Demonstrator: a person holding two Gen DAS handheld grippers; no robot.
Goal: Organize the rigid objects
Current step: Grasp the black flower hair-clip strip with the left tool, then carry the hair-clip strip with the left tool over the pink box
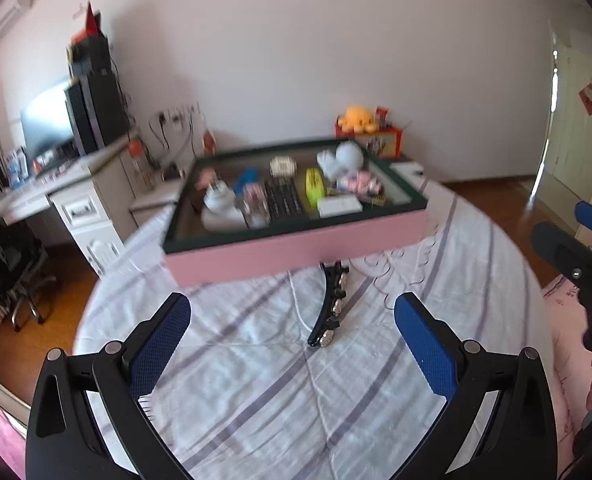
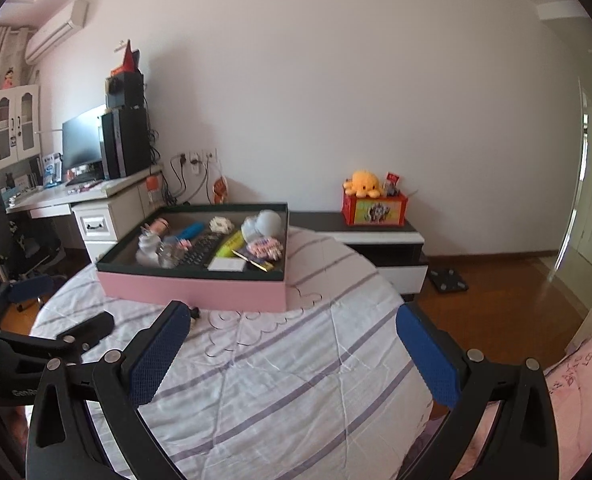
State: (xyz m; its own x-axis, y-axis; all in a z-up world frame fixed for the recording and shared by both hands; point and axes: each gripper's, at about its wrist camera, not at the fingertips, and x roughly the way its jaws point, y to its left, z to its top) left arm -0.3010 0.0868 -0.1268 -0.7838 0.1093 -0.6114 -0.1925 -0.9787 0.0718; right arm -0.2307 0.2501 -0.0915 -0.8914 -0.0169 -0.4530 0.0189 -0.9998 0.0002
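Observation:
A pink box with a dark rim [image 1: 296, 244] [image 2: 192, 288] stands on the striped bedsheet. It holds a remote control [image 1: 282, 196], a yellow-green case [image 1: 314, 186], a white card box [image 1: 340, 205], a white duck figure [image 1: 220, 204] and several other items. A black hair clip with rhinestones [image 1: 332, 306] lies on the sheet in front of the box. My left gripper [image 1: 292, 332] is open and empty, just short of the clip. My right gripper [image 2: 290, 344] is open and empty above the sheet, to the right of the left one.
A white desk with monitor and computer tower [image 2: 108, 192] stands at the left, with an office chair [image 1: 20, 268] beside it. A low cabinet [image 2: 376, 240] carries a red box and a yellow plush octopus [image 2: 362, 184]. Wooden floor lies beyond the bed at right.

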